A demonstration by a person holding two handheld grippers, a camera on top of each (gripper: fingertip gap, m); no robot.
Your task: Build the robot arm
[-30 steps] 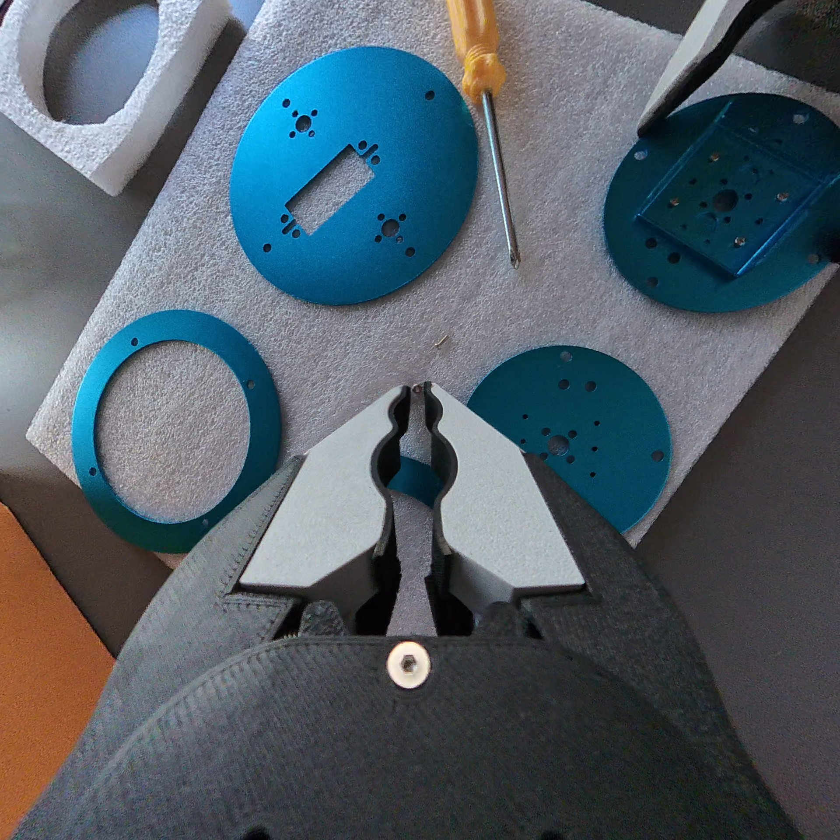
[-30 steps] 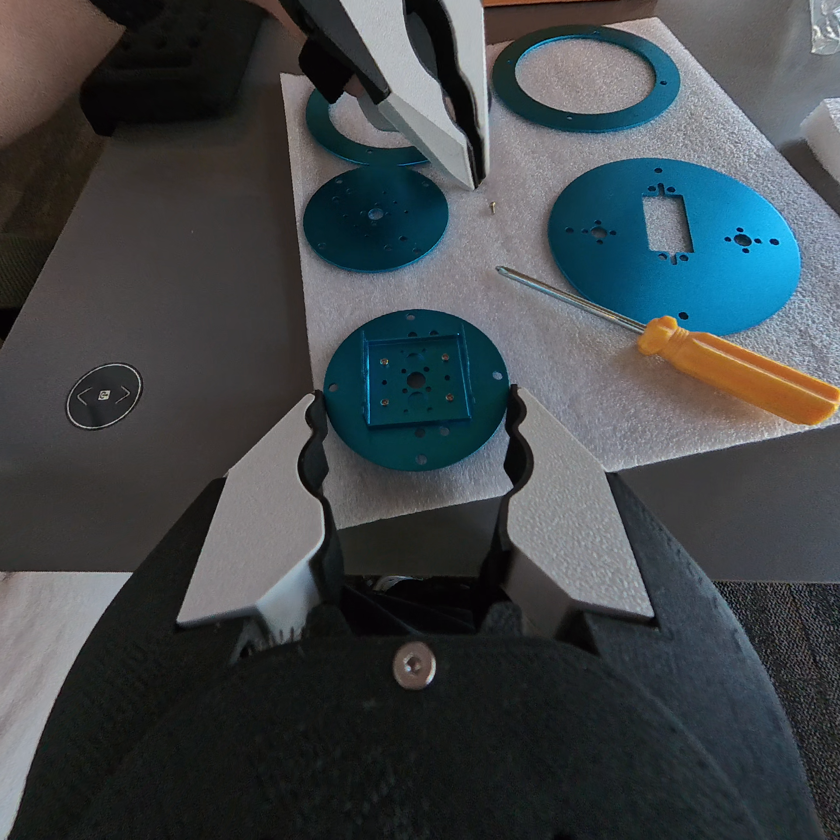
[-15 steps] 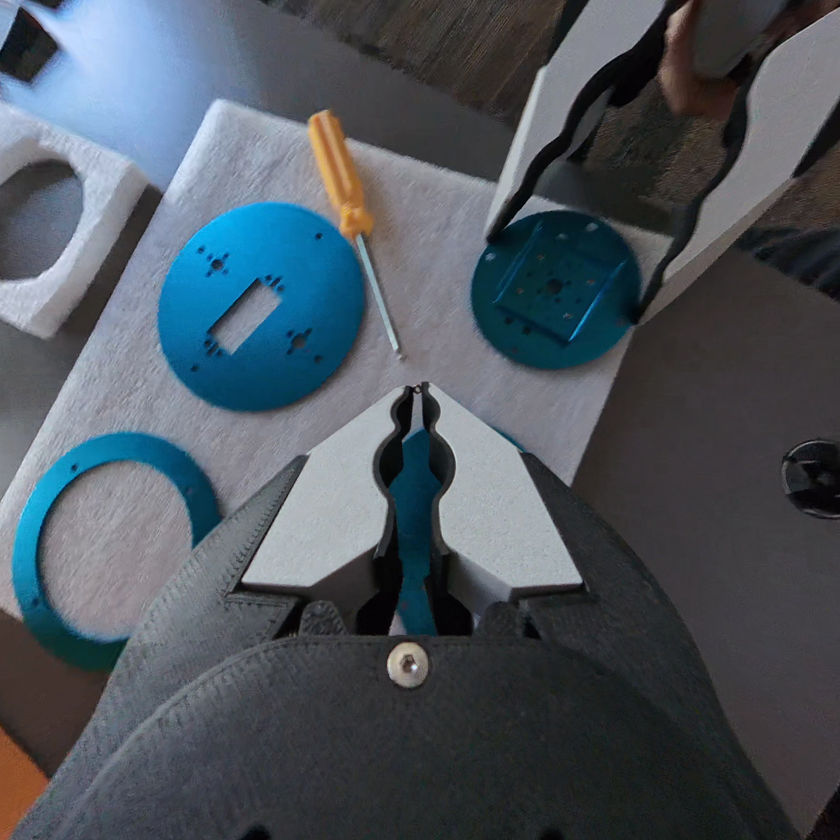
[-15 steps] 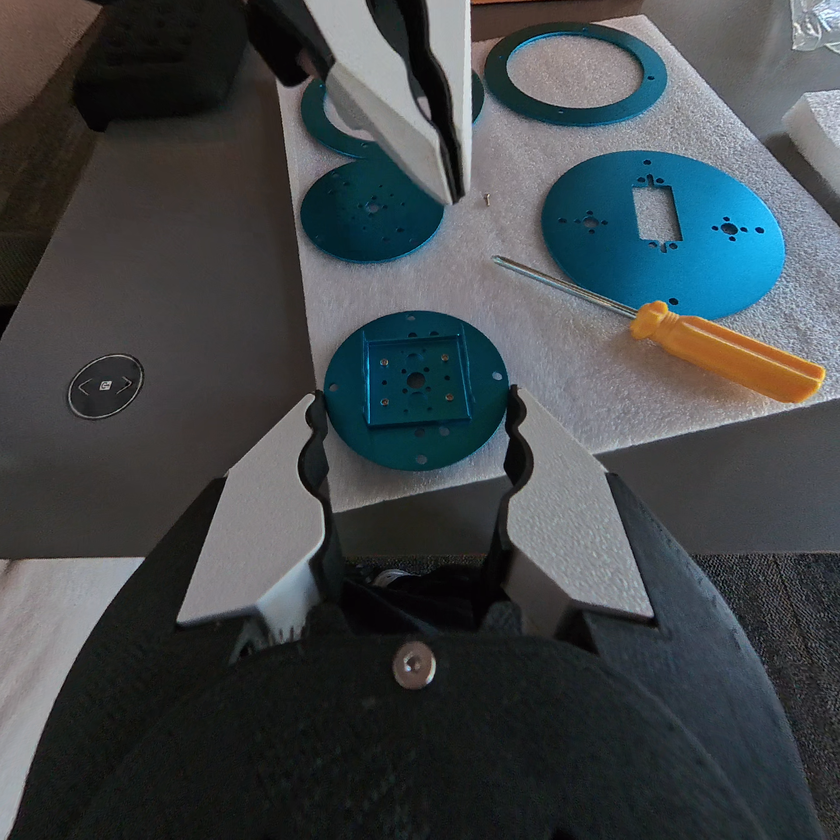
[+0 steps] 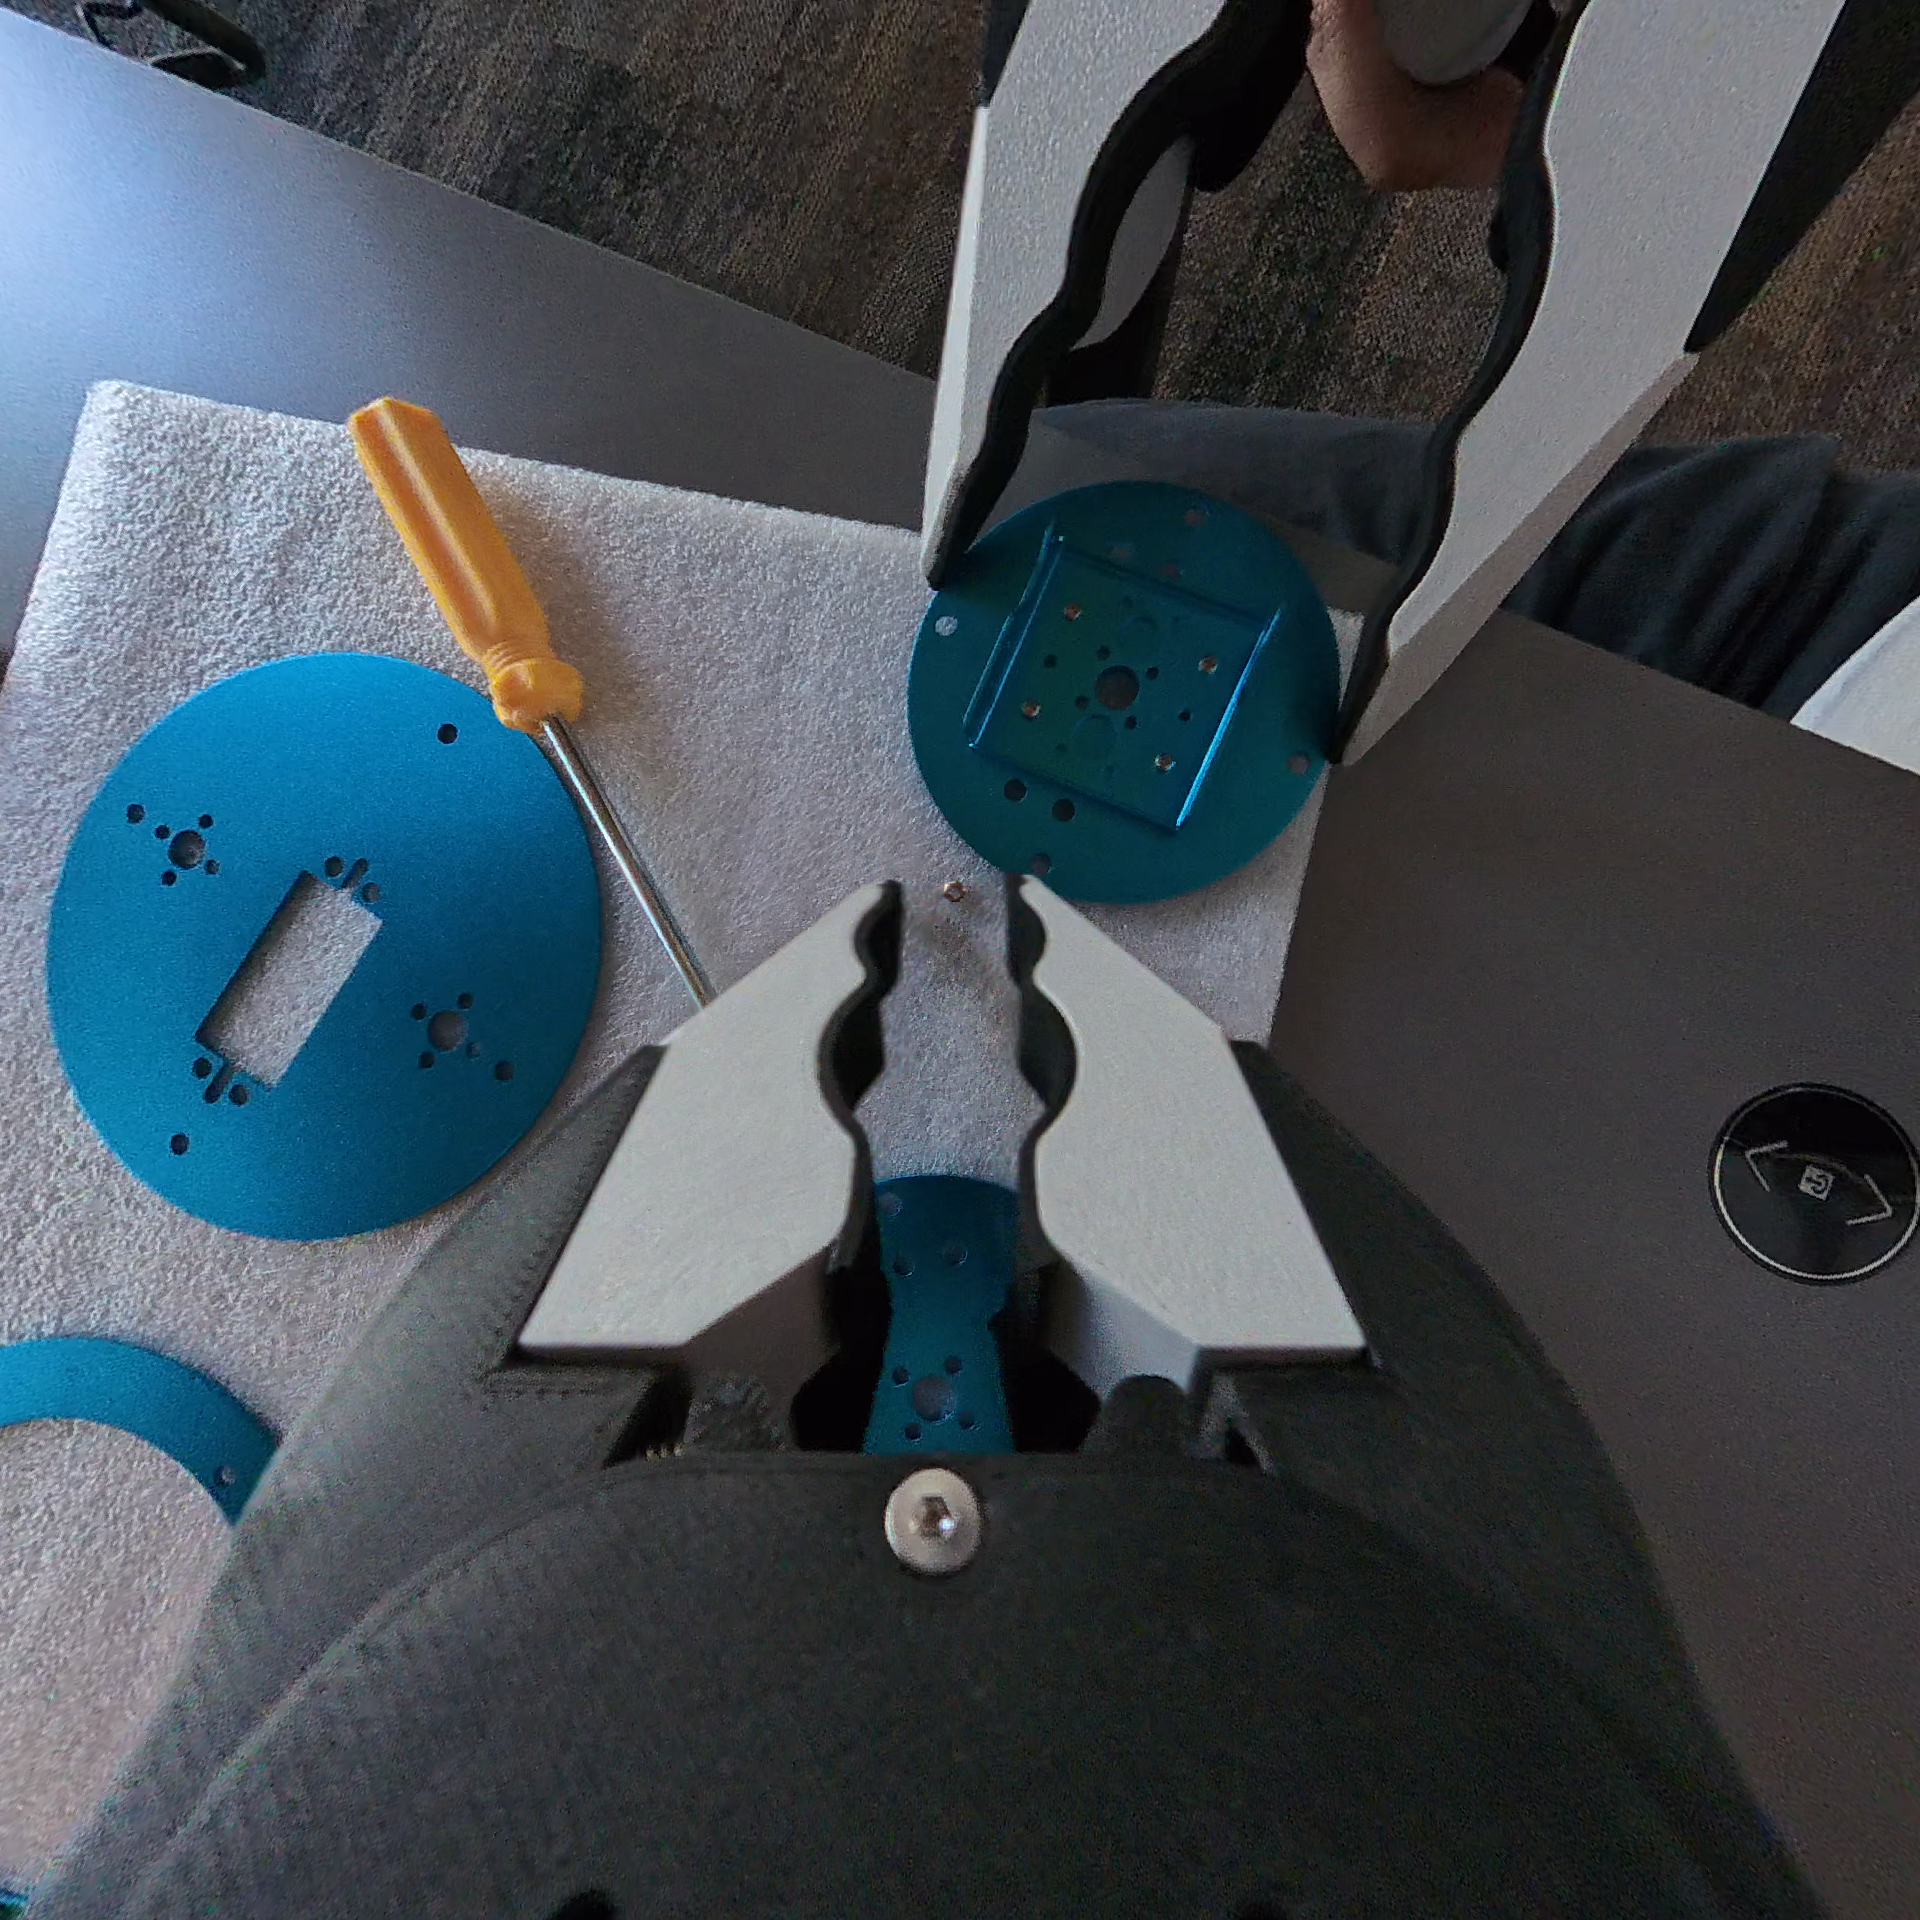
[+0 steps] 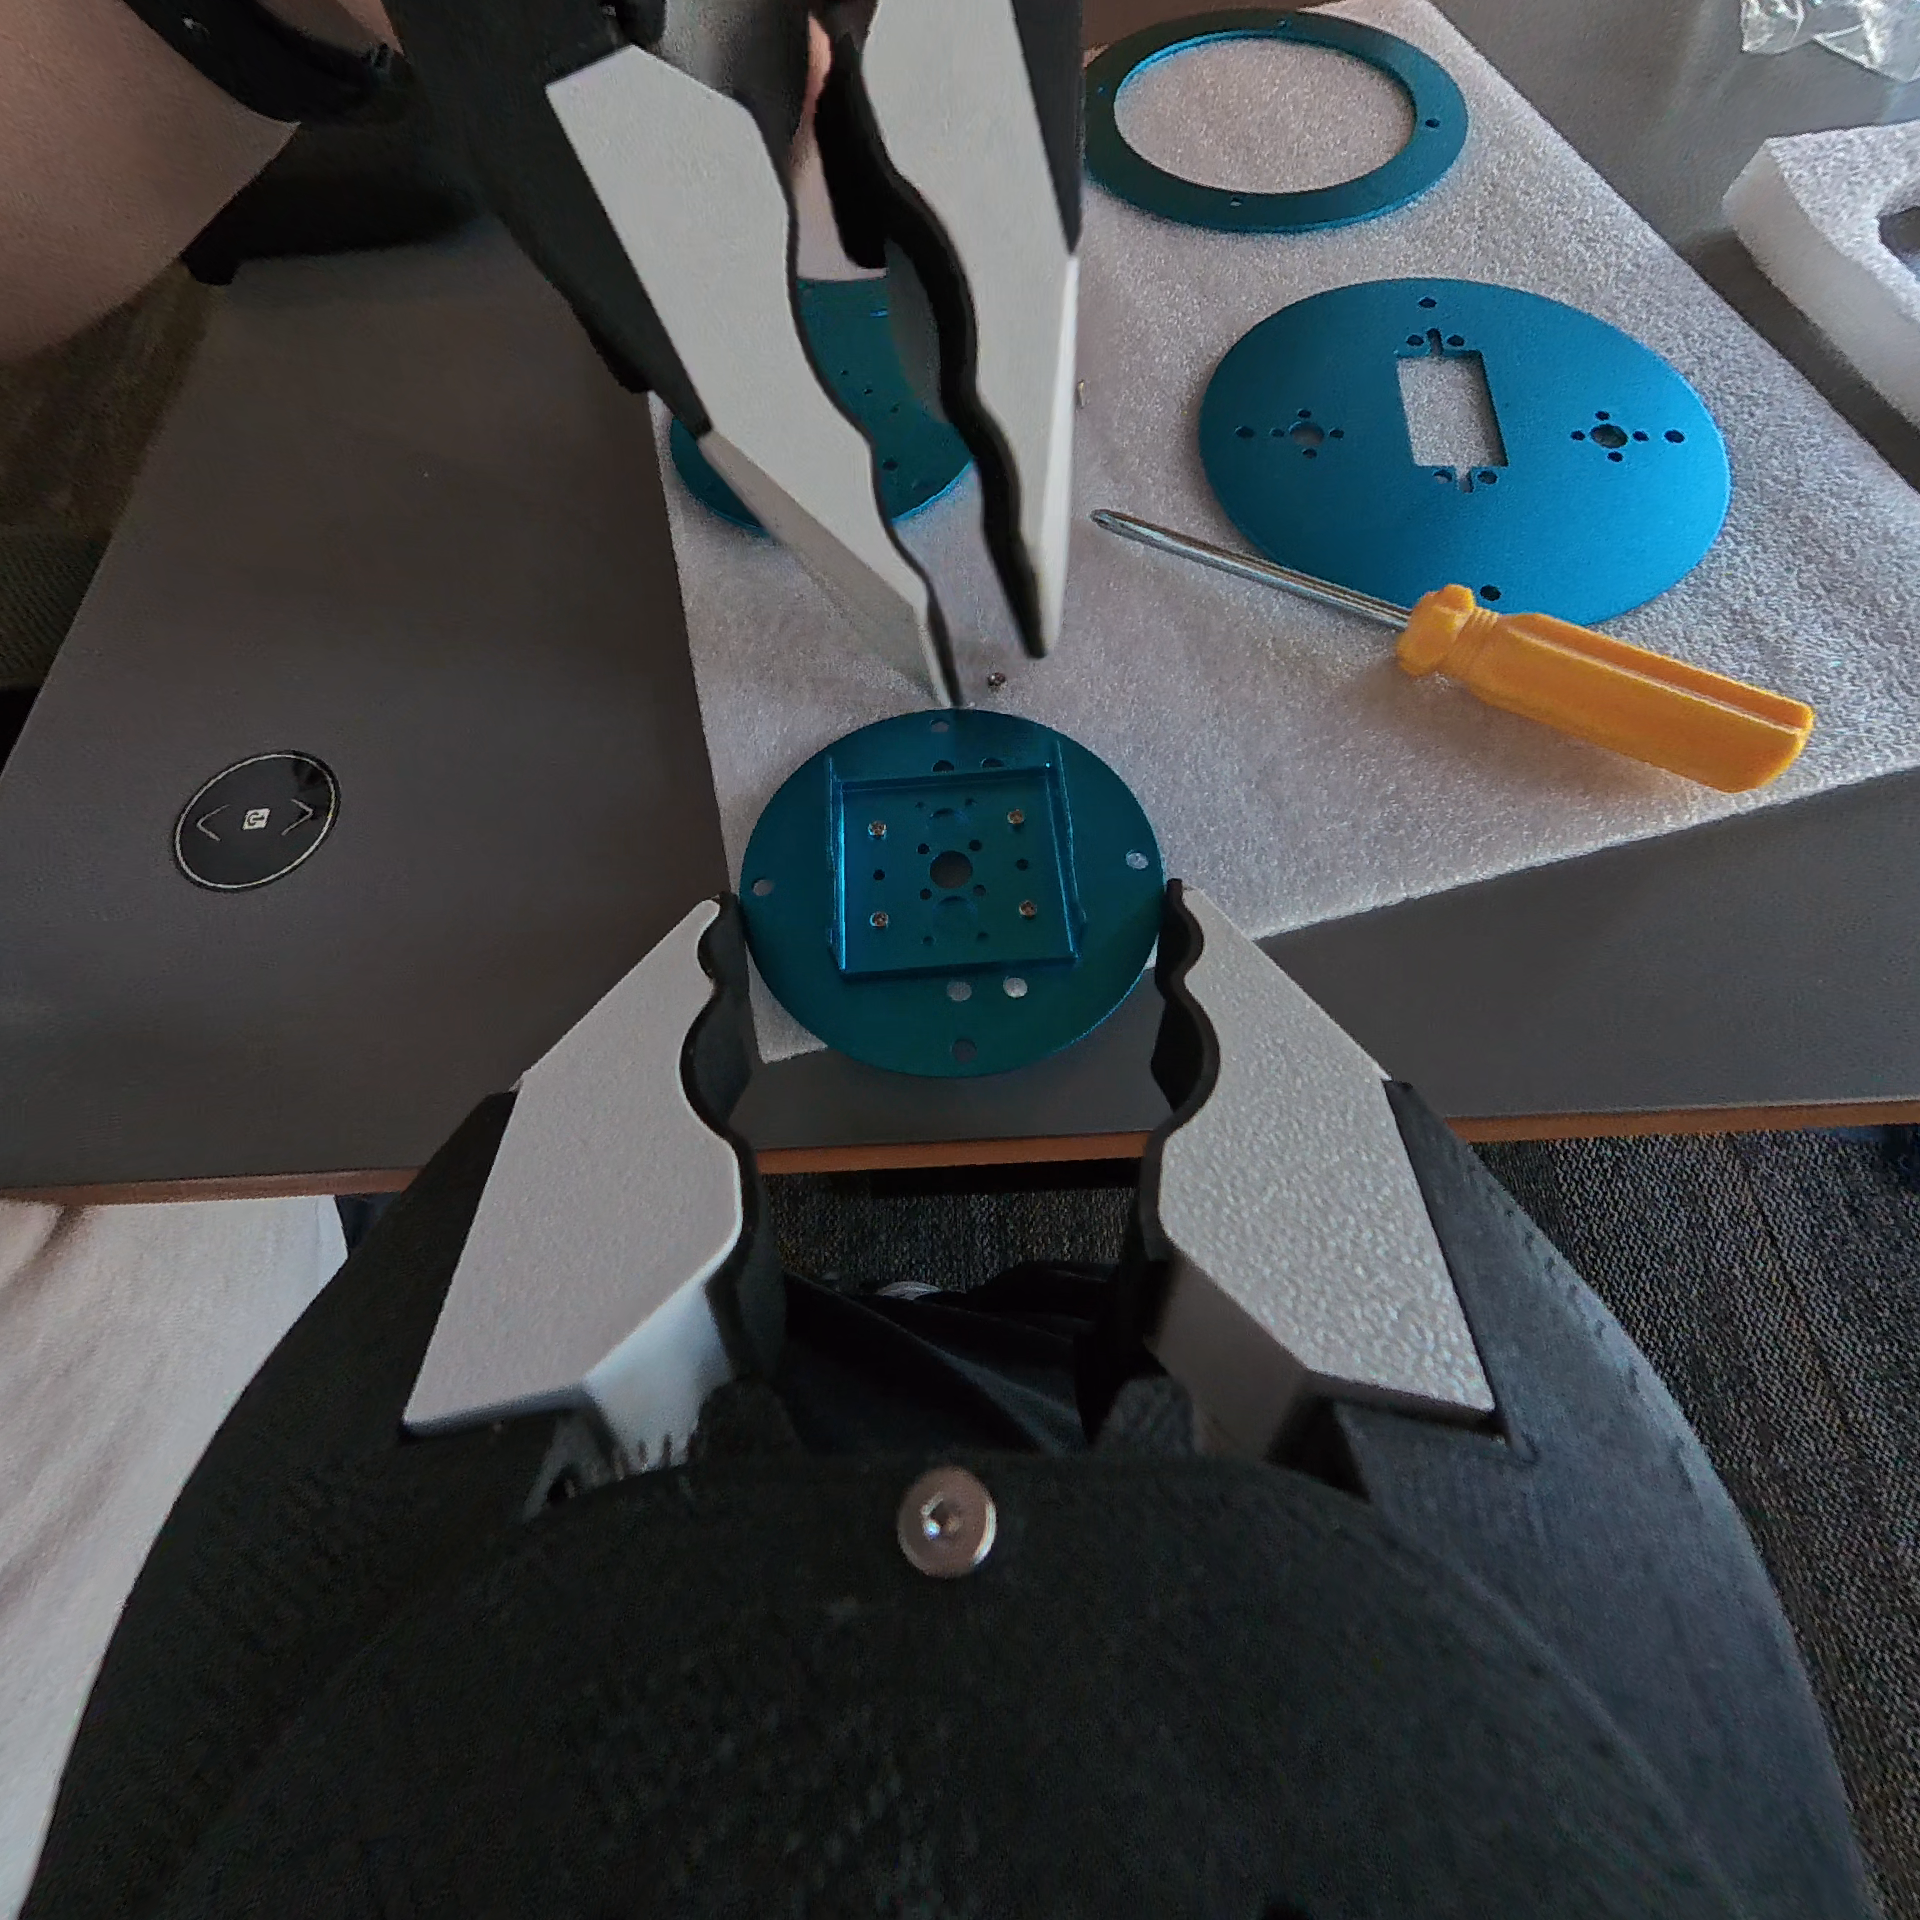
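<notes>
Okay, left wrist view first: I see a white foam sheet (image 5: 810,665) on a dark grey table (image 5: 1558,935), carpet along the top. My left gripper (image 5: 951,899) sits low centre, jaws slightly parted, holding nothing, with a tiny screw (image 5: 953,889) lying on the foam between its tips. Upper right, the right gripper (image 5: 1138,660) straddles the blue disc with a square bracket (image 5: 1117,707), its jaws spread wide. An orange screwdriver (image 5: 457,582) and a large slotted blue disc (image 5: 322,945) lie at left.

Now the right wrist view: my right gripper (image 6: 945,904) is wide open around that bracket disc (image 6: 951,894), which overhangs the foam's near edge; whether the tips touch its rim I can't tell. The left gripper (image 6: 992,670) points down at centre. A blue ring (image 6: 1273,130) lies top right, bare foam around it.
</notes>
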